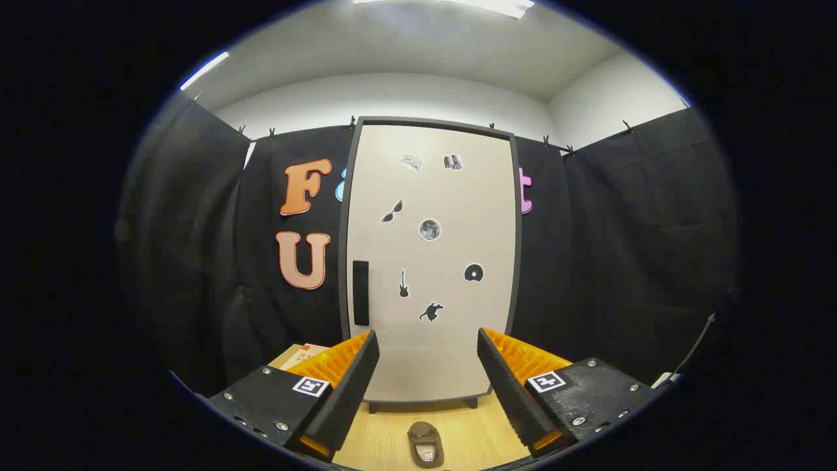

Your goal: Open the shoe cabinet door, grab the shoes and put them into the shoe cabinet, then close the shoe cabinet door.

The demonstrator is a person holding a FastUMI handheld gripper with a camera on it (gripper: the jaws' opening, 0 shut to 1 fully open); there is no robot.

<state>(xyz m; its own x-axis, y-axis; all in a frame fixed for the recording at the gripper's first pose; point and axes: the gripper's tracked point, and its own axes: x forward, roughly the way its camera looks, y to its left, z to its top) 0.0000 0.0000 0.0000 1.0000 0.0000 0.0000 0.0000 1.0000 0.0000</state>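
Gripper view showed my fingers (428,392) spread wide apart with nothing between them, both pointed level toward the cabinet front. Nearest to me, low in the gap between the two fingers, a dark shoe (426,445) lay on the light wooden worktop (471,432), its long axis running away from me toward the cabinet, its opening facing up. Just beyond the shoe stood the shoe cabinet (431,353) on short dark feet, its pale door (451,196) shut and dotted with small stickers. The relation that mattered for my first move was the dark vertical handle (360,292): it sat on the door's left edge, ahead of and above my left finger, its long axis upright. I judged that I would need to shift left and rise a little to bring the handle between the fingers, then pull so that the door swung from that side. To the left of the cabinet base, behind my left finger, a tan box (302,356) showed in part. Farthest back hung the black cloth wall (621,248) of the booth.
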